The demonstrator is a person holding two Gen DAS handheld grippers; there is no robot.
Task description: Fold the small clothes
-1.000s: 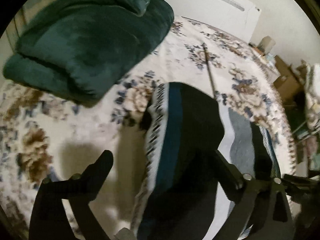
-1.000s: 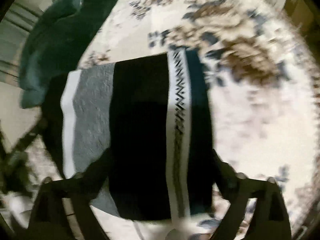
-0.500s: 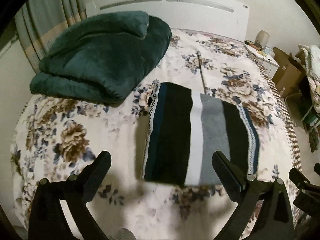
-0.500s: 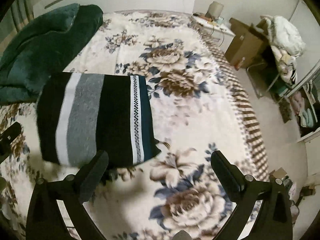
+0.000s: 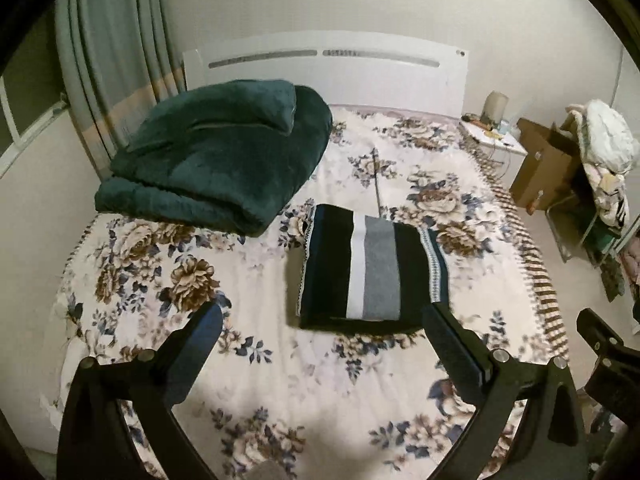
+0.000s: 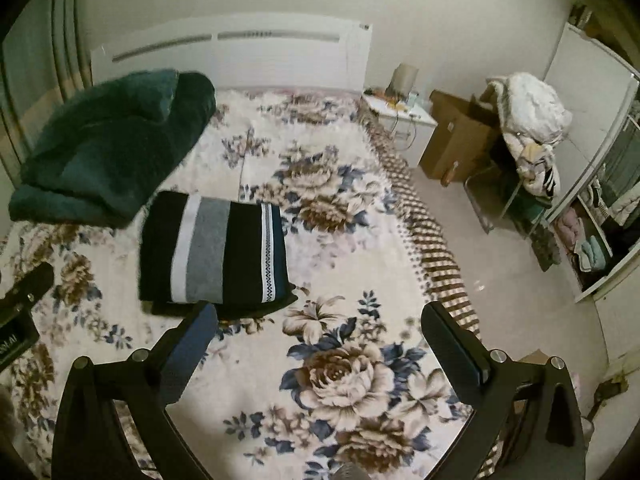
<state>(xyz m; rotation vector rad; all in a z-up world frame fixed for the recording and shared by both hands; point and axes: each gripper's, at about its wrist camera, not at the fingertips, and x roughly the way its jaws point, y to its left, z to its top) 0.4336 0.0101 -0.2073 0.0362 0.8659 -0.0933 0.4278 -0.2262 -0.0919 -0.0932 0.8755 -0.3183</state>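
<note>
bed with white floral-print cover point(image 5: 248, 364) point(image 6: 344, 248), white headboard at far end. folded striped knit garment, black, white, grey point(image 5: 370, 272) point(image 6: 214, 254), flat mid-bed. bulky folded dark green plush blanket point(image 5: 216, 160) point(image 6: 108, 148) at far left, near garment.

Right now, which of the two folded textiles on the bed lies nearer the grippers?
The striped garment: black, white and grey bands, lying flat mid-bed just beyond both open grippers. The green blanket sits farther back, toward the headboard.

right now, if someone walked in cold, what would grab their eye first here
Probably the folded striped garment, black, white and grey, lying flat mid-bed on the floral bedspread. Behind it to the left sits a bulky dark green blanket, near the white headboard. Both grippers, left and right, hover open and empty.
</note>
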